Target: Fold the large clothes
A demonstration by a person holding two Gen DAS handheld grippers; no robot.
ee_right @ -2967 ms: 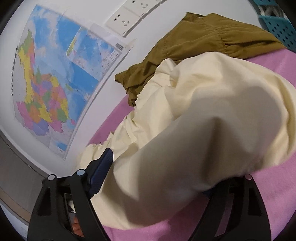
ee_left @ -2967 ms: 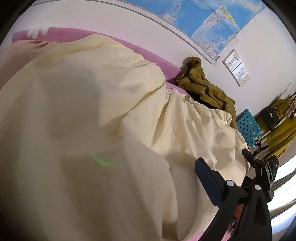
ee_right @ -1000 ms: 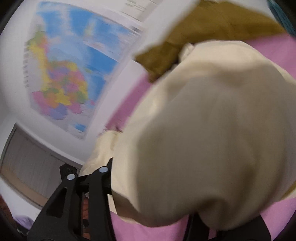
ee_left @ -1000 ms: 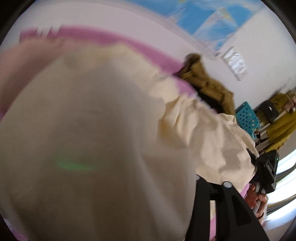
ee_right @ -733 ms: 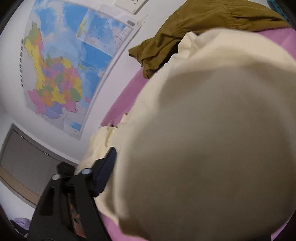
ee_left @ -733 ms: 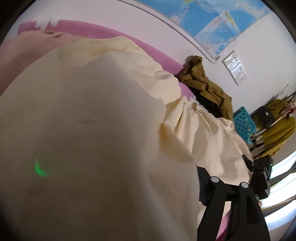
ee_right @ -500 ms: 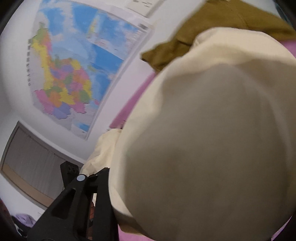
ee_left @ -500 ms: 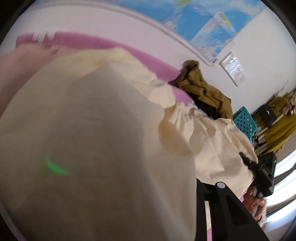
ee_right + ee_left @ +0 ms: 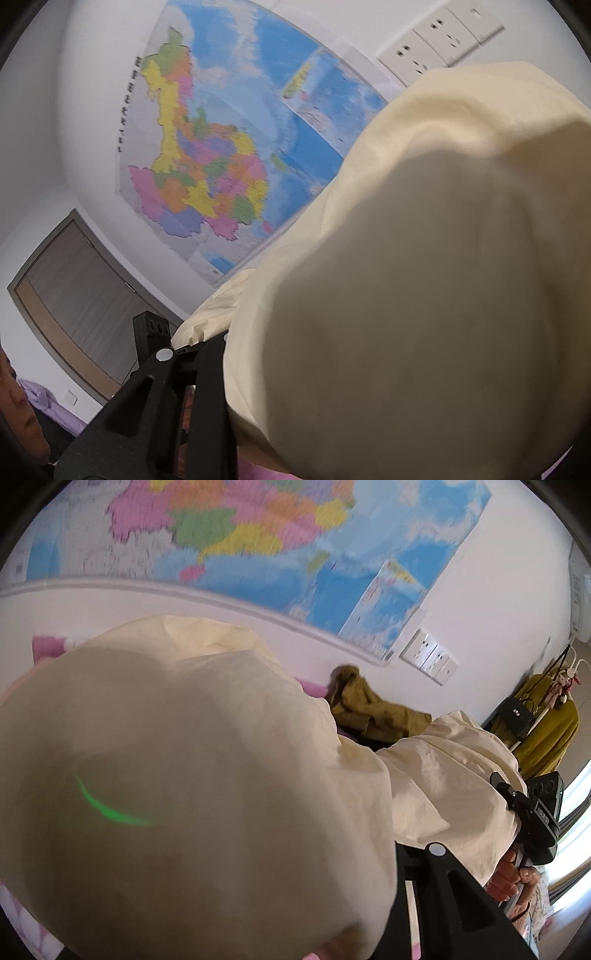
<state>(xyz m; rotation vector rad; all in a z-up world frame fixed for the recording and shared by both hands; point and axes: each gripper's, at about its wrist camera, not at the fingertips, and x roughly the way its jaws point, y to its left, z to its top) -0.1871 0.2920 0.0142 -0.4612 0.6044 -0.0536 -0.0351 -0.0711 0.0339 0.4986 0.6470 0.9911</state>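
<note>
Left claw (image 9: 295, 864): only one black finger (image 9: 417, 856) can be made out, the rest is buried under the cream garment (image 9: 184, 757). The jaws have just been closing, with that cloth bunched between them, so it's read as clamped on the fabric, though the pads themselves can't be seen.

Same story with the right claw (image 9: 295, 376): one finger (image 9: 210, 354) is seen at the cloth's near edge, the jaws have just been closing, and the cream fabric is pinched there too. From the left camera, that claw's body is spotted at the far end of the garment, gripped by a hand (image 9: 513, 878).

So the garment is held up between the two claws, ballooning right in front of both lenses. Its top edge is outlined against the wall, and a sagging stretch is strung across from one claw to the other.

Further out, a strip of the pink bed (image 9: 48, 646) is glimpsed past the cloth's left edge. An olive garment (image 9: 376, 712) is heaped against the wall, behind the sagging stretch. Above it, a map (image 9: 258, 535) and a row of sockets (image 9: 430, 661) are fixed to the wall. A coat rack (image 9: 546, 731) with mustard clothing is parked off right, so that side is crowded. A dark door (image 9: 74, 295) is seen on the right camera's left.
</note>
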